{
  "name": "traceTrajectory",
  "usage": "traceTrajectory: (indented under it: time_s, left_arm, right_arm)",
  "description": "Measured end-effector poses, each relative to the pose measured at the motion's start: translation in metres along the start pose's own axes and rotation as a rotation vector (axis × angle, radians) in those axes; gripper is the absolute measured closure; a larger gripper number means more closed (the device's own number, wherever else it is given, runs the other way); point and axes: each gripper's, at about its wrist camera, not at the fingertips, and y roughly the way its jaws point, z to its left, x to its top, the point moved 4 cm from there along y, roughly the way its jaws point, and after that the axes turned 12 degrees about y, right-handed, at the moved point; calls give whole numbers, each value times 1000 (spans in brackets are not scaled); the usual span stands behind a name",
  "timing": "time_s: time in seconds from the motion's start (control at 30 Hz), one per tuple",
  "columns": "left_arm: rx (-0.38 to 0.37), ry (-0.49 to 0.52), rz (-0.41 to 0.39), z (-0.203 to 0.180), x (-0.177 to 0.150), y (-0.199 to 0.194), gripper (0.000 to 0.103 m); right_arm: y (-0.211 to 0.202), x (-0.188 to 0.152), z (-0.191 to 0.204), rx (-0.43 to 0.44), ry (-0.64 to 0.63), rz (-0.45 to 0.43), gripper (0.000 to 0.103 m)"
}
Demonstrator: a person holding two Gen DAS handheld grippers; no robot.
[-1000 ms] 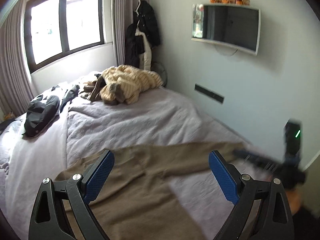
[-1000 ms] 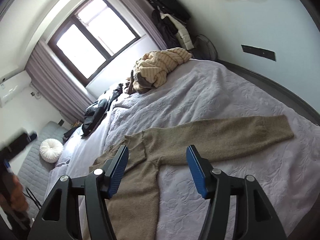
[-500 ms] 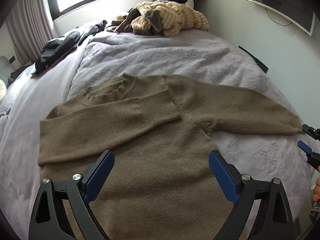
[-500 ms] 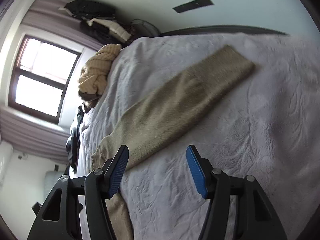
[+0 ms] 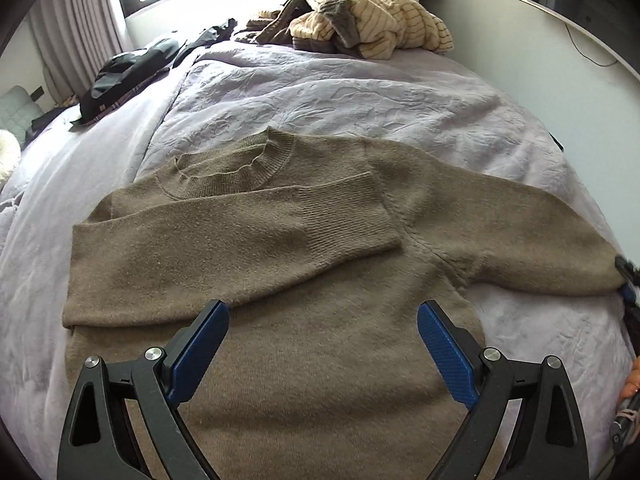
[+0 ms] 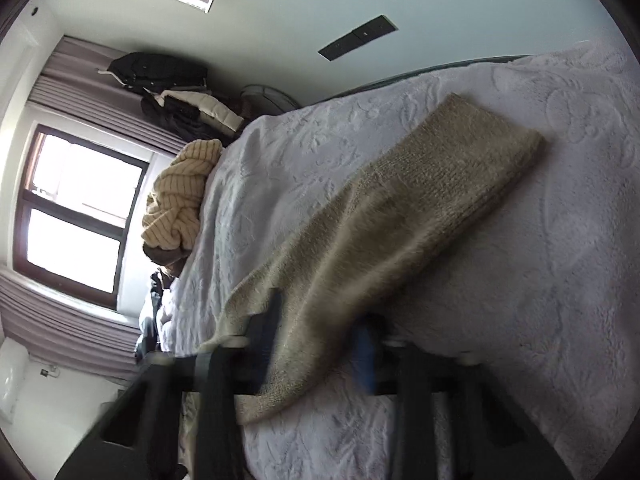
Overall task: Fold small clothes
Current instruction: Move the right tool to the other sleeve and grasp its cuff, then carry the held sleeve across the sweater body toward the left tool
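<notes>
the right hand-held gripper point(image 6: 316, 344) has just been closing, and the right wrist view, though blurred, shows the brown sweater's point(image 5: 280, 264) outstretched sleeve point(image 6: 400, 216) bunched between its jaws, partway along and short of the cuff, so it reads as clamped on that sleeve. half a second ago those jaws stood wide over bare bedspread beside the sleeve; now knit fills the gap. the left hand-held gripper point(image 5: 320, 344) is open and empty, hovering low over the sweater's body near the hem, lower and closer than a second ago, when it looked across the room. the sweater lies flat, chest up, across the near part of the bed point(image 5: 360, 92), collar toward the far end; one sleeve is already folded across the chest, the other reaches out to the bed's right edge. judging by this, the second sleeve fold is about to start: the gripped sleeve wants carrying inward over the chest, and the fuzzy knit may drag the shoulder along.
</notes>
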Motion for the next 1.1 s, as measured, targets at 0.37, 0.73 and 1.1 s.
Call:
traceTrajectory:
  time_s: [0.37,0.73,1.1]
  left_arm:
    - [35,-105,-8,68,-3,13,7]
    - [99,-214,2,166,-26,32,7]
    - [31,-260,-14,215,-46,57,7]
  right_arm:
    - [14,-39,116,187,-257,44,95]
    - [103,-258,244,247,-849,354,95]
    - [193,-393,189,34,-1024,716,51]
